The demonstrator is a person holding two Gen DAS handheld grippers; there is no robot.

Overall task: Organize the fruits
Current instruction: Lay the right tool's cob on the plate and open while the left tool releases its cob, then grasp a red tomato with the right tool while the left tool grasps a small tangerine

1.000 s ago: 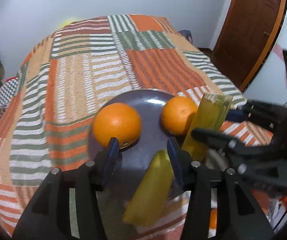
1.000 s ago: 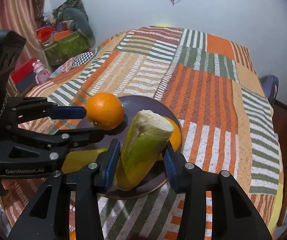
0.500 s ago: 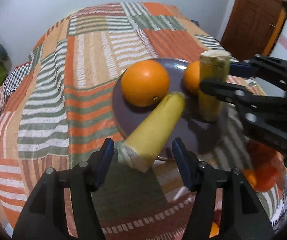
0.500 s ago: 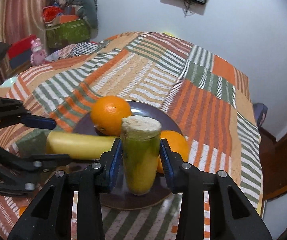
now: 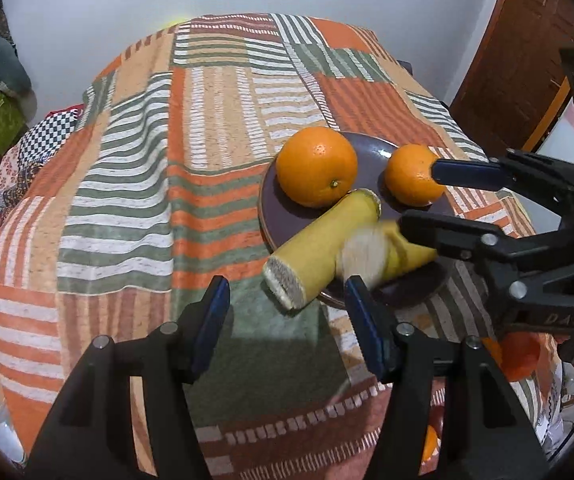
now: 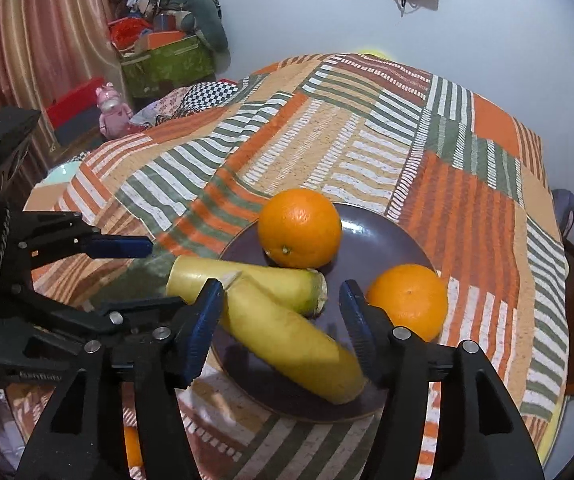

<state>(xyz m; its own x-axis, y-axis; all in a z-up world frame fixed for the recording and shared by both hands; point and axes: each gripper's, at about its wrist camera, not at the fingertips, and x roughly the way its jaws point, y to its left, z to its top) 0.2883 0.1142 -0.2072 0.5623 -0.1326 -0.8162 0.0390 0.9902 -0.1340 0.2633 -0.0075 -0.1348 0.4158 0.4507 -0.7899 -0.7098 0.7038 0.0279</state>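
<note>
A dark purple plate (image 5: pixel 283 220) (image 6: pixel 383 240) on the striped cloth holds two oranges and two yellow banana pieces. The larger orange (image 5: pixel 317 166) (image 6: pixel 299 227) is at the back, the smaller orange (image 5: pixel 414 174) (image 6: pixel 407 301) to the right. One banana piece (image 5: pixel 319 246) (image 6: pixel 247 284) lies over the plate's left rim. The other banana piece (image 5: pixel 383 254) (image 6: pixel 291 338) lies across it, blurred. My left gripper (image 5: pixel 287 320) is open and empty, just short of the first piece. My right gripper (image 6: pixel 283 324) is open, its jaws either side of the second piece.
The table is covered by an orange, green and cream patchwork cloth (image 5: pixel 215 120). More orange fruit in a bag (image 5: pixel 515 356) sits below the table's near edge. A green box with clutter (image 6: pixel 167 62) stands by the curtain. A wooden door (image 5: pixel 527 40) is at the right.
My right gripper has opened and let go of the upright banana piece, which has fallen flat onto the plate. My left gripper has drawn back a little from its piece.
</note>
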